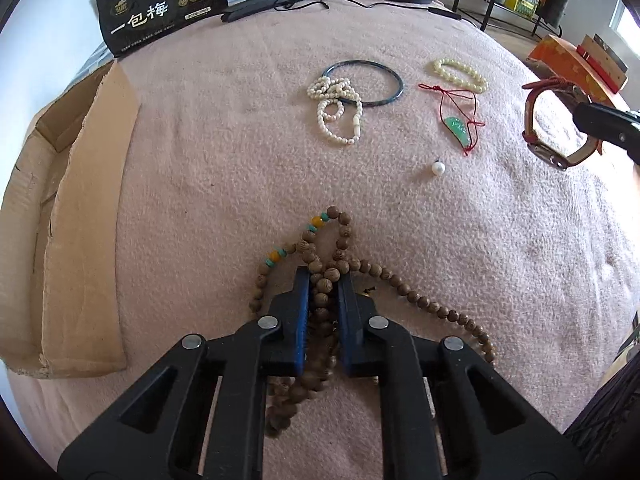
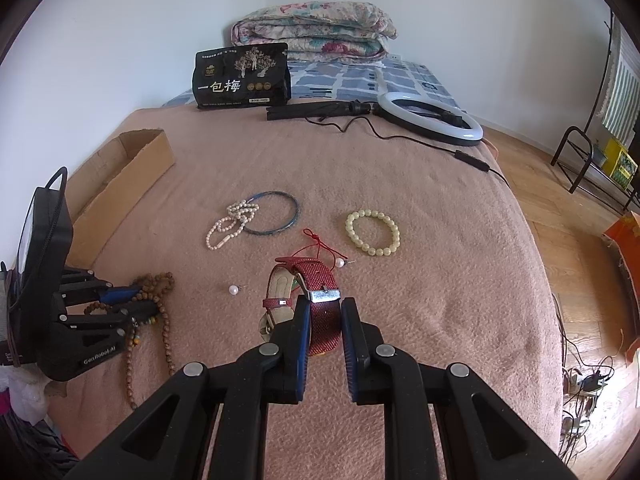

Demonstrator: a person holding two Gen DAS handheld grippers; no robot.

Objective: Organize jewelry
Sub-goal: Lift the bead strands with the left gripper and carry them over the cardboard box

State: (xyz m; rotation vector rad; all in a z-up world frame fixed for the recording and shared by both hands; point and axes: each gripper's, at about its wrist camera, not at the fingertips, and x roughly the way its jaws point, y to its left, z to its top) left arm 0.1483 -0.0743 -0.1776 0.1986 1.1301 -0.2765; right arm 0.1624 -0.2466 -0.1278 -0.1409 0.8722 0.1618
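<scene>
While my left gripper (image 1: 323,286) is clamped on the wooden bead necklace (image 1: 340,256), the cardboard box (image 1: 86,216) lies well off to its left, long axis running away from me; my right gripper (image 2: 325,312) grips the red watch (image 2: 316,280), farther from the box.

hidden: wooden bead strand (image 1: 320,308) partly under hand-held gripper | pendant (image 2: 316,246) perhaps behind watch strap (image 2: 320,280)

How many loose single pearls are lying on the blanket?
2. One pearl lies left of the red watch strap; another pearl lies behind it, near the red cord. More may be hidden.
</scene>
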